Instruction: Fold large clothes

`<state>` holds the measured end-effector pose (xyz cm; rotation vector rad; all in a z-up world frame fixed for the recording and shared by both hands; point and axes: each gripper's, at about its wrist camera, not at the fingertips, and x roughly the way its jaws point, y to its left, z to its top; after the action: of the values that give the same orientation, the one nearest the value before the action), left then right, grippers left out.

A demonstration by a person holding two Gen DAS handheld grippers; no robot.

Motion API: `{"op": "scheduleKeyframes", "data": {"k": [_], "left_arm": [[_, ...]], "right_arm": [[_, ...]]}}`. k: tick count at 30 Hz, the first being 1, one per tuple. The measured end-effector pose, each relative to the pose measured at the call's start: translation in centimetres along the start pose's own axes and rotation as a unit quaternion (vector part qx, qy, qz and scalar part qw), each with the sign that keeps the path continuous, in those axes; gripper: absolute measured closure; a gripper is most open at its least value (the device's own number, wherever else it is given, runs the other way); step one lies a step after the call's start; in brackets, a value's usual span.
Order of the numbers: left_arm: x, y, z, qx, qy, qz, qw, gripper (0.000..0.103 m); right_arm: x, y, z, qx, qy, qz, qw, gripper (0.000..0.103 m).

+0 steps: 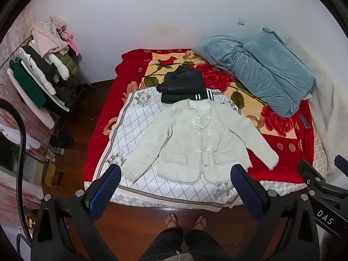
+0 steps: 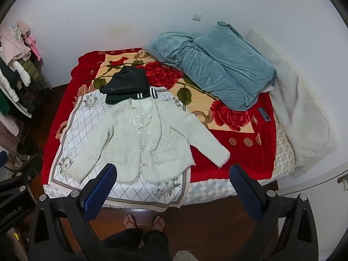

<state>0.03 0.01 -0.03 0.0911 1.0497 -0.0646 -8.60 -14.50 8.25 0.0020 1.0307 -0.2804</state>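
A white fuzzy jacket [image 1: 195,143] lies spread flat, front up, sleeves out, on a white checked cloth [image 1: 139,117] on the bed; it also shows in the right wrist view [image 2: 143,143]. My left gripper [image 1: 176,174] is open and empty, held above the jacket's hem near the bed's front edge. My right gripper [image 2: 174,174] is open and empty, above the jacket's lower right corner. A folded dark garment stack [image 1: 182,84] lies just beyond the jacket's collar.
A red floral blanket [image 1: 280,163] covers the bed. A folded blue quilt [image 1: 265,71] lies at the back right. A clothes rack [image 1: 39,74] stands left of the bed. A small blue object [image 1: 304,121] lies at the right. My feet [image 1: 184,219] stand on wooden floor.
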Motion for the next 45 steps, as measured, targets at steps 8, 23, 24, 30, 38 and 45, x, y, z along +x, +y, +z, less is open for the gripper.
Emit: {"op": "scheduleKeyframes", "data": {"k": [8, 23, 24, 30, 38, 45], "left_arm": [[0.1, 0.3, 0.3, 0.001, -0.002, 0.002, 1.0000, 0.000], [-0.1, -0.7, -0.4, 0.002, -0.003, 0.002, 1.0000, 0.000], [0.0, -0.8, -0.4, 0.002, -0.001, 0.002, 1.0000, 0.000], [-0.3, -0.1, -0.6, 0.000, -0.001, 0.000, 1.0000, 0.000], [-0.3, -0.1, -0.5, 0.000, -0.001, 0.001, 1.0000, 0.000], [-0.4, 0.2, -0.4, -0.002, 0.002, -0.001, 1.0000, 0.000]], "right_arm": [[-0.1, -0.1, 0.2, 0.000, 0.000, 0.003, 1.000, 0.000], [-0.4, -0.1, 0.5, -0.001, 0.000, 0.001, 1.000, 0.000], [-0.4, -0.2, 0.5, 0.000, -0.001, 0.001, 1.000, 0.000], [-0.5, -0.2, 0.7, -0.001, -0.001, 0.002, 1.000, 0.000], [-0.8, 0.1, 0.1, -0.005, 0.000, 0.003, 1.000, 0.000], [-0.6, 0.3, 0.2, -0.006, 0.000, 0.002, 1.000, 0.000]]}}
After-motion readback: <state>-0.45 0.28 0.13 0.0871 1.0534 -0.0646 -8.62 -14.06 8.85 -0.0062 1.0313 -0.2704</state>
